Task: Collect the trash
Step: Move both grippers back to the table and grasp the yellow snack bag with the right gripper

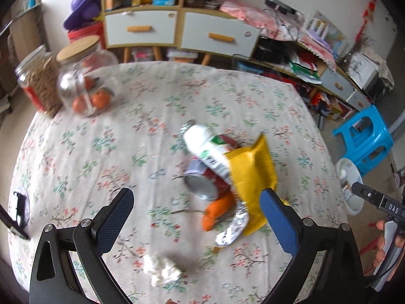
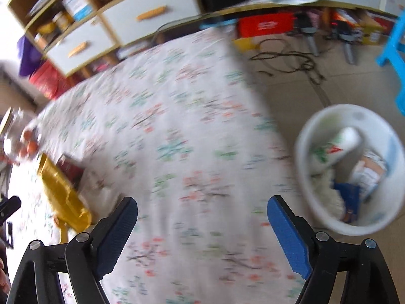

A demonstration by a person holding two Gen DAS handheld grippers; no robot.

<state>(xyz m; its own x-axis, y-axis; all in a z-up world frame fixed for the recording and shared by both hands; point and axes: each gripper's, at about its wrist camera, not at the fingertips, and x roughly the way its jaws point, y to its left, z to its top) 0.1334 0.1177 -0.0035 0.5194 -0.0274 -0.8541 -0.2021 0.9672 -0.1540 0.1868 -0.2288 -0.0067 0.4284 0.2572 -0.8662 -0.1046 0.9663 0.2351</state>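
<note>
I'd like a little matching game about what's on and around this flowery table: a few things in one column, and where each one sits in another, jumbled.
Things:
1. white bottle
2. crumpled tissue
3. glass jar with oranges
4. white bin

Places:
A. on the floor beside the table
B. alone on the tablecloth, nearest the left gripper's fingers
C. at the table's far left edge, wooden lid on
D. lying on the red can, its end under the yellow bag

Pairs: 1-D, 2-B, 3-C, 4-A
</note>
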